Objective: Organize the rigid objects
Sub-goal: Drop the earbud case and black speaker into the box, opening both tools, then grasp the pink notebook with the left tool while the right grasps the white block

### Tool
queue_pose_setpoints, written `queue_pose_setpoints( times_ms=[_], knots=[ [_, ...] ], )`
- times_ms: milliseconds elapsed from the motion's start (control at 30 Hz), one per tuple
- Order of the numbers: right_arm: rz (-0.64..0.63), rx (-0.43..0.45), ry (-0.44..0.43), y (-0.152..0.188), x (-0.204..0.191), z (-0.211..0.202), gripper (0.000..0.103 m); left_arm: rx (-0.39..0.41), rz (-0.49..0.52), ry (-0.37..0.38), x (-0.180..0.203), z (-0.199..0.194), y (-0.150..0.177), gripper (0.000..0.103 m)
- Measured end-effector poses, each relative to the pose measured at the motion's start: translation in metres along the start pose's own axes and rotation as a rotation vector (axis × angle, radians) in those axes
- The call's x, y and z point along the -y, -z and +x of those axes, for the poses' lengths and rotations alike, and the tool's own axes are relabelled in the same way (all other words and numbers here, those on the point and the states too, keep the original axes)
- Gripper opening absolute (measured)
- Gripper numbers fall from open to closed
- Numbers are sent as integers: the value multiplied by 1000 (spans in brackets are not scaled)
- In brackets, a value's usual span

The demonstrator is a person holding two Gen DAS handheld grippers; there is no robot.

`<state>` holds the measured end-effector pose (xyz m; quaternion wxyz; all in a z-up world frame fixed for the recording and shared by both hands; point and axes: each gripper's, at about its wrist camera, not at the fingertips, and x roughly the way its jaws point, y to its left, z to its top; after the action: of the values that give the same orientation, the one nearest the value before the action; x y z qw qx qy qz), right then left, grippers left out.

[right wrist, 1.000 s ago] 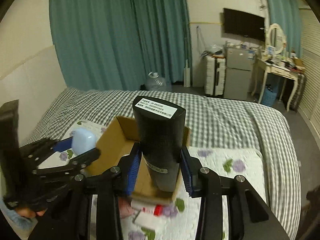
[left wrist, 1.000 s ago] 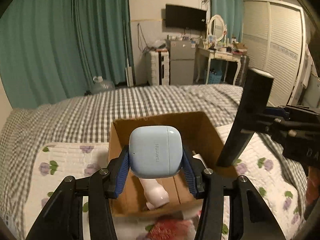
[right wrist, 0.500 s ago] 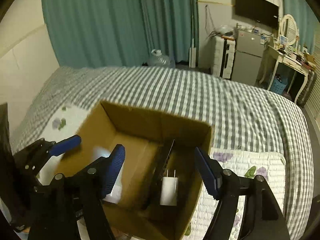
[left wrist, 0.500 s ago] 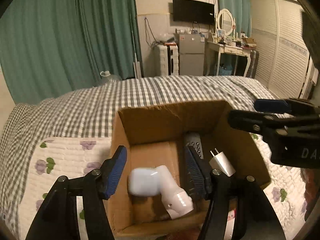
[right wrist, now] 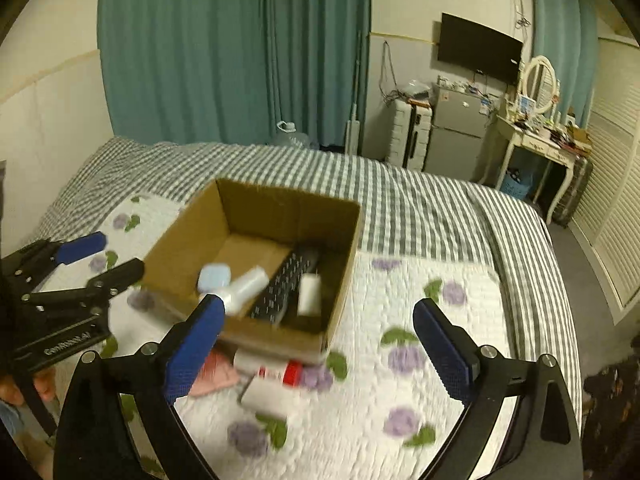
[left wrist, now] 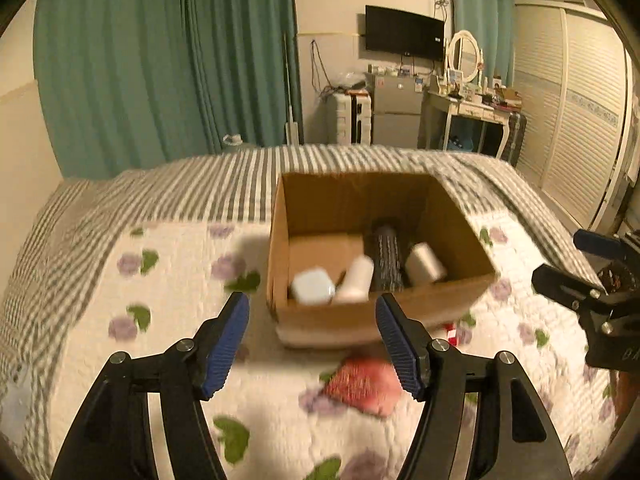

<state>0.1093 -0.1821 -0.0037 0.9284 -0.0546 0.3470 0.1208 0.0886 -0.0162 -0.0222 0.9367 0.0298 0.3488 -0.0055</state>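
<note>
An open cardboard box [left wrist: 460, 220] [right wrist: 184, 236] stands on the floral quilt. Inside lie a pale blue earbud case [left wrist: 313, 291] [right wrist: 215, 276], a white bottle [left wrist: 354, 280] [right wrist: 248, 286], a black remote [left wrist: 386, 256] [right wrist: 286, 286] and a white charger [left wrist: 425, 267] [right wrist: 309, 294]. My left gripper [left wrist: 312, 336] is open and empty, in front of the box. My right gripper [right wrist: 320, 344] is open and empty, in front of the box's near right corner. Each gripper shows in the other's view, the left [right wrist: 86, 258] and the right [left wrist: 576, 260].
A pink object [left wrist: 366, 386] [right wrist: 214, 372] lies on the quilt in front of the box. A white tube with a red cap [right wrist: 266, 368] and a white object [right wrist: 266, 398] lie beside it. Checked bedding lies behind the box; furniture stands along the far wall.
Both grippers opened and let go: the earbud case and the black remote now lie in the box. Both grippers have since pulled back from the box.
</note>
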Motion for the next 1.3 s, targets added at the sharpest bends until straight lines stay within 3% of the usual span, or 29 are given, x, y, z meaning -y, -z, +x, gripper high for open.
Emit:
queue_pose_setpoints(
  times_ms=[367,467,533,567,600,633,800,1000,1067,1167,1300],
  knots=[
    [-24,-197,-29,73,-29,80,96,-123,68,37,8,56,49,69],
    [-10,-237,-57,84,-29,102,96,-183,65,85,6,73,55,69],
    [-5,-262,-85,90,-27,114,87,-211,81,118,9,80,58,69],
    [3,-277,-127,92,-24,118,70,-230,93,140,13,86,60,69],
    [16,-277,-161,93,-21,118,61,-243,100,150,16,90,62,69],
    [25,-259,-168,92,-18,114,60,-258,108,160,19,94,64,69],
    [65,-171,-98,84,7,95,58,-293,85,241,19,105,65,70],
    [100,-201,-62,87,20,99,58,-339,70,292,11,101,68,71],
    [100,-209,-59,87,20,99,58,-365,95,311,14,100,69,77],
    [99,-209,-55,85,20,97,58,-384,151,276,29,104,74,79],
    [88,-217,-44,86,14,100,58,-405,96,263,32,121,70,81]
  ],
)
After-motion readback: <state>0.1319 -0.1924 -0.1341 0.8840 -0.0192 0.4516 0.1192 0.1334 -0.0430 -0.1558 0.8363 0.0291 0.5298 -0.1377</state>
